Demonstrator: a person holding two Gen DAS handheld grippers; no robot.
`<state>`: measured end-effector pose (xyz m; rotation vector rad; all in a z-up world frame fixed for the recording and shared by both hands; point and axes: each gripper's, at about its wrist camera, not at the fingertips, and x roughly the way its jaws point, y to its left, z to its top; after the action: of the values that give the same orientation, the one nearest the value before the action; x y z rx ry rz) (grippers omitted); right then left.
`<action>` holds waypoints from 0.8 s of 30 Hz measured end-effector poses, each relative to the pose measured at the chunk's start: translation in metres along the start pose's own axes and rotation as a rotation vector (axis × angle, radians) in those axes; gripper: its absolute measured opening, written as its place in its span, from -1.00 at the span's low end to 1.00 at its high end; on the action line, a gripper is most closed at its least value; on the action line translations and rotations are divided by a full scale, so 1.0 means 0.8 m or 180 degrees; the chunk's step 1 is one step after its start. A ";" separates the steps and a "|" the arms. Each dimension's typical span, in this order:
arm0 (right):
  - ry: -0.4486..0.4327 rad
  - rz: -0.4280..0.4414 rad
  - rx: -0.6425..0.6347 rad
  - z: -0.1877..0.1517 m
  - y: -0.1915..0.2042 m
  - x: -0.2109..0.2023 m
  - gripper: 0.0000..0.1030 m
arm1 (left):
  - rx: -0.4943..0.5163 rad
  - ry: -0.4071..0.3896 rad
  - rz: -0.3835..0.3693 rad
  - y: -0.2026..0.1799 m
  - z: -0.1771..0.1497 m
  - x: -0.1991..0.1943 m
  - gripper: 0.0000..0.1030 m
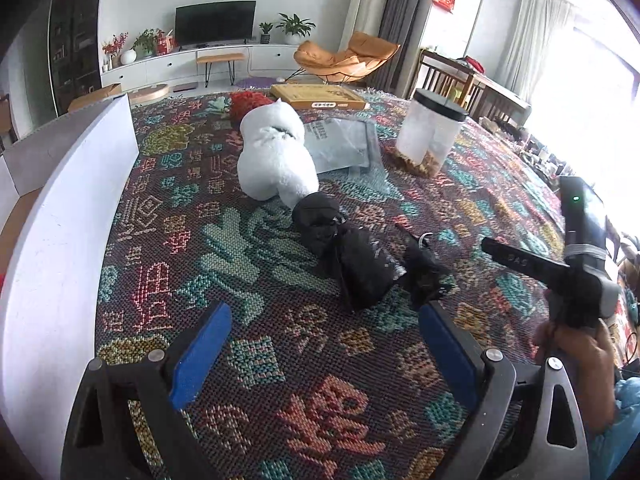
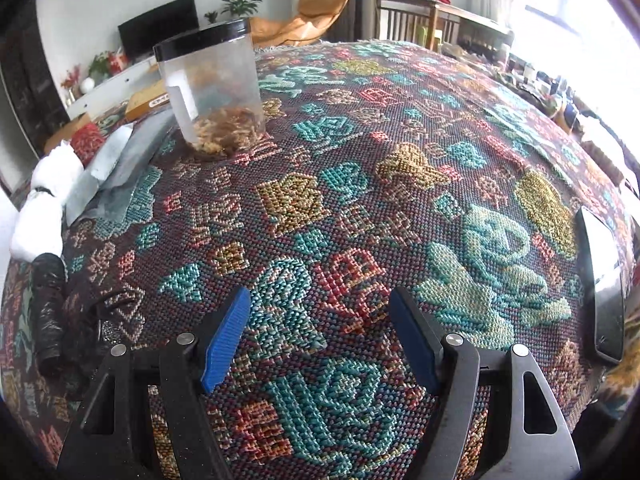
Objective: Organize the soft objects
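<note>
- The left gripper [image 1: 324, 348] hangs over a table draped in a patterned woven cloth [image 1: 248, 248], its blue-padded jaws spread wide with nothing between them but bare fabric; the pads touch none of the objects.
- Just beyond the left gripper's fingertips lies a black soft bundle [image 1: 344, 256], a wrinkled roll set at a slant near the middle of the table, with a smaller crumpled black piece [image 1: 426, 276] just beside it, nearer the right-hand jaw.
- A white plush toy [image 1: 276, 152] lies farther in, touching the far end of the black bundle; a red soft item [image 1: 250, 104] sits behind it toward the far edge.
- A grey plastic mailer bag [image 1: 344, 144] lies flat beside the toy, and a clear jar with a black lid [image 1: 430, 132] stands upright past it, with brownish contents at the bottom.
- A flat cardboard box [image 1: 320, 97] rests at the table's far edge; a white panel [image 1: 60, 240] rises along the left edge.
- The right gripper [image 2: 320, 340] is held by a hand [image 1: 576, 356] over open cloth toward the table's right side, jaws well apart and empty.
- A dark phone [image 2: 602, 284] lies near the right edge in the right wrist view.
</note>
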<state>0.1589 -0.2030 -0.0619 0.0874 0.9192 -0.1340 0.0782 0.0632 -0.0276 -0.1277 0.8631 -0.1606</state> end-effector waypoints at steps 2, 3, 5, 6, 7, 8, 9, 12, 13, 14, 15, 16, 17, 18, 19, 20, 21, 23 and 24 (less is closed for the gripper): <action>0.0037 -0.0005 -0.0002 0.000 0.000 0.005 0.45 | -0.0009 0.0023 0.0117 0.010 0.001 0.022 0.83; 0.0071 -0.0006 -0.0002 0.000 0.000 0.009 0.45 | -0.0018 0.0036 0.0158 0.015 0.002 0.030 0.83; 0.0069 -0.0015 -0.0007 -0.002 0.002 0.008 0.46 | -0.0051 0.0064 0.0200 0.026 0.002 0.047 0.83; 0.0065 -0.0011 0.0000 -0.001 0.001 0.009 0.47 | -0.0077 0.0083 0.0212 0.032 0.002 0.054 0.83; 0.0055 -0.0005 0.0007 -0.004 0.004 0.007 0.49 | -0.0106 0.0107 0.0214 0.037 0.001 0.061 0.83; 0.0043 -0.0002 0.0011 -0.004 0.004 0.007 0.50 | -0.0143 0.0144 0.0209 0.042 -0.001 0.067 0.83; 0.0030 -0.0007 0.0008 -0.006 0.005 0.007 0.52 | -0.0192 0.0180 0.0196 0.047 -0.003 0.071 0.83; 0.0002 -0.0031 -0.0008 -0.010 0.008 0.006 0.55 | -0.0162 0.0079 0.0187 0.048 -0.010 0.067 0.85; -0.0003 -0.0030 -0.0004 -0.010 0.008 0.006 0.56 | -0.0154 0.0085 0.0179 0.048 -0.010 0.068 0.87; -0.0008 -0.0033 -0.0003 -0.012 0.009 0.006 0.56 | -0.0146 0.0093 0.0155 0.048 -0.010 0.068 0.93; -0.0012 -0.0040 -0.0006 -0.013 0.011 0.006 0.57 | -0.0136 0.0106 0.0126 0.048 -0.010 0.069 1.00; -0.0016 -0.0046 -0.0010 -0.013 0.012 0.006 0.58 | -0.0121 0.0117 0.0122 0.046 -0.011 0.070 1.00; -0.0018 -0.0049 -0.0011 -0.013 0.013 0.006 0.58 | -0.0099 0.0128 0.0151 0.044 -0.011 0.071 1.00; -0.0021 -0.0051 -0.0010 -0.014 0.013 0.005 0.58 | -0.0069 0.0143 0.0191 0.042 -0.011 0.072 1.00; -0.0022 -0.0052 -0.0009 -0.014 0.013 0.005 0.59 | -0.0036 0.0160 0.0234 0.039 -0.010 0.074 1.00; -0.0022 -0.0052 -0.0011 -0.014 0.013 0.005 0.59 | -0.0005 0.0177 0.0275 0.036 -0.010 0.076 1.00; -0.0023 -0.0052 -0.0011 -0.014 0.013 0.005 0.59 | 0.0023 0.0191 0.0313 0.034 -0.010 0.077 1.00; -0.0022 -0.0051 -0.0011 -0.014 0.013 0.005 0.59 | 0.0062 0.0212 0.0364 0.030 -0.009 0.079 1.00; -0.0023 -0.0051 -0.0011 -0.014 0.013 0.005 0.59 | 0.0072 0.0217 0.0379 0.030 -0.009 0.079 1.00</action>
<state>0.1544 -0.1913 -0.0719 0.0762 0.9132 -0.1475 0.1153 0.0739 -0.0837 -0.0496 0.9342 -0.0636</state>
